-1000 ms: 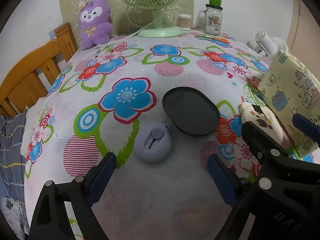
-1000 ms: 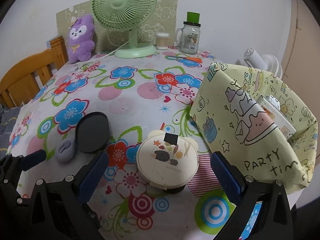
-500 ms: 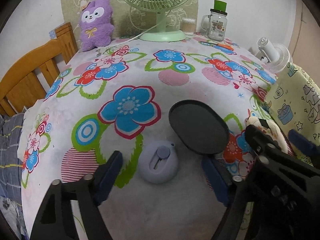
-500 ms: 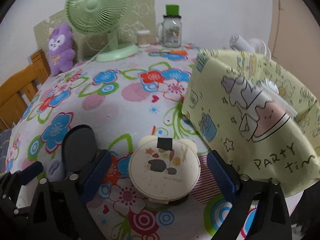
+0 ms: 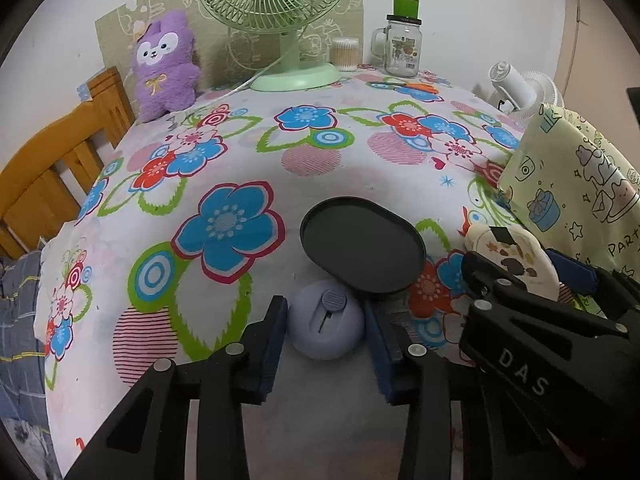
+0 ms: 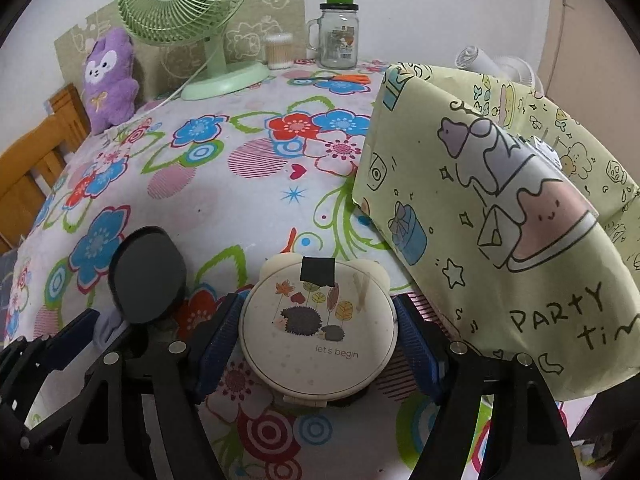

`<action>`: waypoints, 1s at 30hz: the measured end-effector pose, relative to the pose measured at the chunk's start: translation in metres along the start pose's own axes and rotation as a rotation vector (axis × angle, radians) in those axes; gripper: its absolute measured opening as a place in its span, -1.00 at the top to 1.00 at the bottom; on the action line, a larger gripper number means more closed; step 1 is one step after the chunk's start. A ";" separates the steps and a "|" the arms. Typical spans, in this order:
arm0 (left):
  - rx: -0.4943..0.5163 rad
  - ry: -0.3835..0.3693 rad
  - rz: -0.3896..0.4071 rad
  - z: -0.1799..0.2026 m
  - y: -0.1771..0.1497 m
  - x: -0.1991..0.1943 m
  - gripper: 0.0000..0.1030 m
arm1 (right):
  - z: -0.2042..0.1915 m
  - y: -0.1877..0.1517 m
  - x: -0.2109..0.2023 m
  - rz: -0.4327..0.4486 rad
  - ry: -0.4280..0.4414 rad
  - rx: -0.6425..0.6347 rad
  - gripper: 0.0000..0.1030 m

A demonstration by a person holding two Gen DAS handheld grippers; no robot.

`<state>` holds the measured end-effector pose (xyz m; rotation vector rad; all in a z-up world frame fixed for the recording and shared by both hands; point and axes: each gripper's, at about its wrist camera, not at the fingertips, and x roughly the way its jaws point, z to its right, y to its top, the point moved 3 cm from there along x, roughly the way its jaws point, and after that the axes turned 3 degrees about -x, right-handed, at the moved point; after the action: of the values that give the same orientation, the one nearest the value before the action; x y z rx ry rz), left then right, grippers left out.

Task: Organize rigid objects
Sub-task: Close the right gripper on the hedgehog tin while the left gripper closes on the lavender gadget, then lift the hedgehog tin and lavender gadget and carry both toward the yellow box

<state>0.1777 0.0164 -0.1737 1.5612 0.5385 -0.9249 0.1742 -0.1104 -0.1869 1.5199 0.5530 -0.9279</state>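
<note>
A round lilac gadget (image 5: 326, 326) with a slider on top lies on the flowered tablecloth. My left gripper (image 5: 325, 332) has closed on it, one blue pad against each side. A black oval lid (image 5: 362, 244) lies just beyond it, also seen in the right wrist view (image 6: 146, 274). A cream round compact (image 6: 318, 334) with a hedgehog print and bear ears sits between the pads of my right gripper (image 6: 318, 340), which is shut on its sides. It also shows in the left wrist view (image 5: 516, 258).
A yellow-green "Party time" gift bag (image 6: 500, 216) stands open at the right with items inside. At the table's back stand a green fan (image 5: 276, 12), a purple plush (image 5: 164, 64), a glass jar (image 5: 402, 40) and a cotton-swab pot (image 5: 345, 53). A wooden chair (image 5: 48, 172) is at the left.
Both grippers moved forward and closed: the left pads came in around the lilac gadget, the right pads around the compact.
</note>
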 end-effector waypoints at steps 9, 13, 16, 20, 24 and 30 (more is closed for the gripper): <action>-0.021 0.005 -0.016 0.004 -0.010 -0.008 0.23 | 0.002 -0.007 -0.018 0.031 0.015 -0.052 -0.50; -0.023 0.008 -0.009 0.007 -0.015 -0.015 0.23 | 0.004 -0.011 -0.026 0.041 0.016 -0.064 -0.50; -0.023 0.010 0.000 0.009 -0.017 -0.021 0.23 | 0.005 -0.013 -0.032 0.052 0.017 -0.072 -0.50; -0.027 0.007 0.005 0.012 -0.021 -0.027 0.23 | 0.007 -0.015 -0.041 0.066 0.012 -0.087 -0.50; -0.028 0.005 0.017 0.016 -0.024 -0.036 0.23 | 0.011 -0.018 -0.050 0.078 0.016 -0.090 -0.50; -0.023 -0.007 0.030 0.022 -0.026 -0.047 0.23 | 0.017 -0.022 -0.063 0.091 0.029 -0.101 -0.50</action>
<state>0.1243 0.0081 -0.1520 1.5405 0.5178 -0.8987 0.1173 -0.1127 -0.1487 1.4576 0.5393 -0.7980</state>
